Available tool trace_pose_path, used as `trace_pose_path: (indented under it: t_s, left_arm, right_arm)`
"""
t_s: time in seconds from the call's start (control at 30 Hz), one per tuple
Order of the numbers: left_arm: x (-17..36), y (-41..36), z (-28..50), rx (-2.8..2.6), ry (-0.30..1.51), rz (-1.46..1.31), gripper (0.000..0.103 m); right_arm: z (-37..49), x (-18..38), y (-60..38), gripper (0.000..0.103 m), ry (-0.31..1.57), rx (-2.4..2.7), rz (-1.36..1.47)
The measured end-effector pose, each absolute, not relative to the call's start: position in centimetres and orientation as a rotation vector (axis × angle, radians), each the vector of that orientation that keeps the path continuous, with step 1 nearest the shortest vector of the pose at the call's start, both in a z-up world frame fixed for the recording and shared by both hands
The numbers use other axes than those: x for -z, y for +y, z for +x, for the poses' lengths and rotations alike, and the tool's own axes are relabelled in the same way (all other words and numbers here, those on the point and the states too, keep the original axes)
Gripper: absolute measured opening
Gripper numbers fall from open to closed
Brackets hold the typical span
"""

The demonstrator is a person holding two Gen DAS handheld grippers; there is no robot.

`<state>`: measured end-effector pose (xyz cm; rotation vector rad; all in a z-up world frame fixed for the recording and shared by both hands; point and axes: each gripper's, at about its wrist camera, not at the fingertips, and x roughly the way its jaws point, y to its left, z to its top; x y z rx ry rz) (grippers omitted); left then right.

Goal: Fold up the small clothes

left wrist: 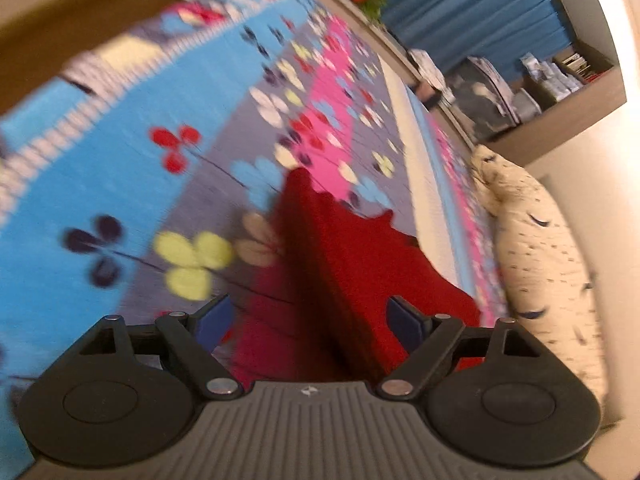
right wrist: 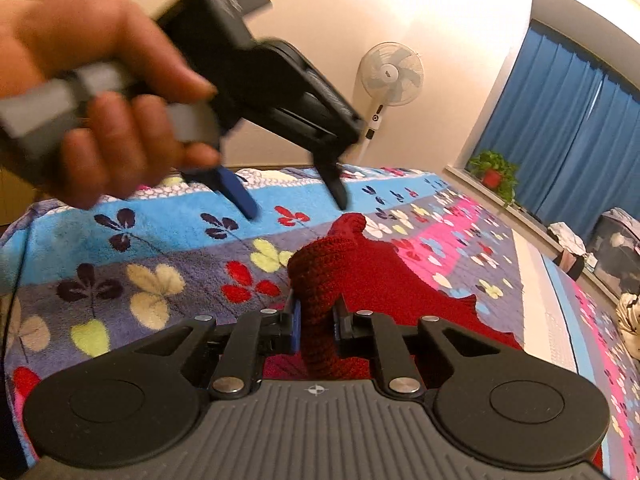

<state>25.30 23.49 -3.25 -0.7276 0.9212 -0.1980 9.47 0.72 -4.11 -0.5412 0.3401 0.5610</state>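
Observation:
A dark red knitted garment (right wrist: 384, 280) lies on a flowered blanket (right wrist: 160, 240) that covers a bed. My right gripper (right wrist: 317, 322) is shut on a bunched fold of the garment, which stands up between its pads. In the right wrist view my left gripper (right wrist: 296, 204) hangs above the blanket, held by a hand (right wrist: 100, 120), with its fingers spread wide and nothing between them. In the left wrist view, which is blurred, the left gripper (left wrist: 310, 322) stands open above the red garment (left wrist: 352, 252).
A spotted cream pillow (left wrist: 548, 264) lies at the bed's right edge by the wall. Beyond the bed are a standing fan (right wrist: 390, 76), blue curtains (right wrist: 560, 120), a potted plant (right wrist: 494, 174) on the sill and a cluttered shelf (left wrist: 540, 84).

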Motion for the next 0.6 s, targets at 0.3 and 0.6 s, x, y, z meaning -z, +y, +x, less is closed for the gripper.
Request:
trace_pose_path:
  t_s: [0.3,0.6]
  left_arm:
    - [8.8,20.3,30.8,0.303,1.064,-0.765,0.088]
    - [8.9,19.5,32.5,0.402,1.023,-0.742,0.035]
  right_arm:
    - [8.1,3.9,1.0,0.014,0.347,-0.575,-0.586]
    - [7.5,3.2,2.4,0.014,0.346,-0.585,-0.599]
